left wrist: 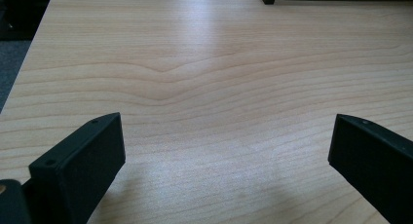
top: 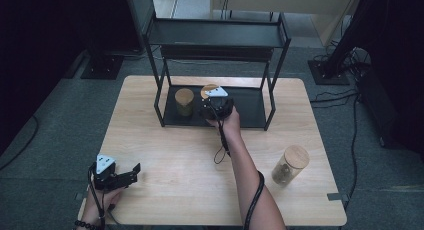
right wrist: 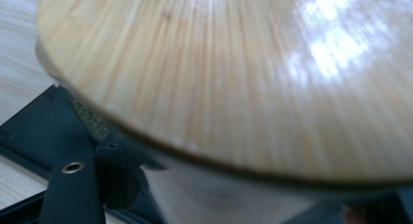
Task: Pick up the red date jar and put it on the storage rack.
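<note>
Fingers of our right gripper (top: pixel 216 106) squeeze the wooden-lidded jar (right wrist: pixel 234 87) low in the black rack (top: pixel 272 110) beside another jar (top: pixel 184 101), which we might bump and tip, while our left gripper (top: pixel 131 174) waits wide open and empty.

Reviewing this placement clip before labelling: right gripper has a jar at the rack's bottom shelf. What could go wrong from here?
1. The right gripper clamps the held jar just under its wooden lid; a high grip could let it tilt on release.
2. The second jar stands close beside it on the bottom shelf; a sideways drift may knock it.
3. The rack's upright post and upper shelf crowd the withdrawal path.
</note>
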Tool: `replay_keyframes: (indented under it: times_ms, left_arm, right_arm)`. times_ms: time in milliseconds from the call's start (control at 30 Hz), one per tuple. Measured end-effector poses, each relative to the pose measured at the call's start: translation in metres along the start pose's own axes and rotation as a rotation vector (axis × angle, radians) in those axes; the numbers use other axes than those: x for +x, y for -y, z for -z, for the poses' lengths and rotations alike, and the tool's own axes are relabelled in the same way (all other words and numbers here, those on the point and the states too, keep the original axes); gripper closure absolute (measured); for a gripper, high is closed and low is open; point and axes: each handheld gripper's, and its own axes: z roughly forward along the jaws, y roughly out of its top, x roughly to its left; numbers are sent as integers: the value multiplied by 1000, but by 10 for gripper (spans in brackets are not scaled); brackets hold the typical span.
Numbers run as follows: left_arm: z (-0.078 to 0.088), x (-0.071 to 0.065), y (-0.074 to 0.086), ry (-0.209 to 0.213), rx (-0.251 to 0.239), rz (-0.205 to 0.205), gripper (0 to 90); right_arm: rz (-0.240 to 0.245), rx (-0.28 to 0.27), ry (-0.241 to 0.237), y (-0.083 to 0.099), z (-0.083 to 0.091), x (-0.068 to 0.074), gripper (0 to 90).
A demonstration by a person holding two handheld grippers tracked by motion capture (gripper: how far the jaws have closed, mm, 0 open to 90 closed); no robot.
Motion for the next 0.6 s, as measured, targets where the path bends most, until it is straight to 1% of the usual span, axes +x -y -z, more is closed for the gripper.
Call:
replay_keyframes:
  times_ms: [267,333,533,600]
  left_arm:
    - [0,0,0,0,-1,1,2]
    - [0,0,0,1,-2,1,2]
    - [0,0,0,2,-1,-3,2]
    - [0,0,0,2,0,-4,2]
  right_arm:
    - [-11,16,-4,-2,-12,0,249]
    - [-23,7,-8,-3,-14,-1,250]
    - [-25,-4,-8,-6,-19,1,249]
    - [-32,-7,-9,-6,-21,1,250]
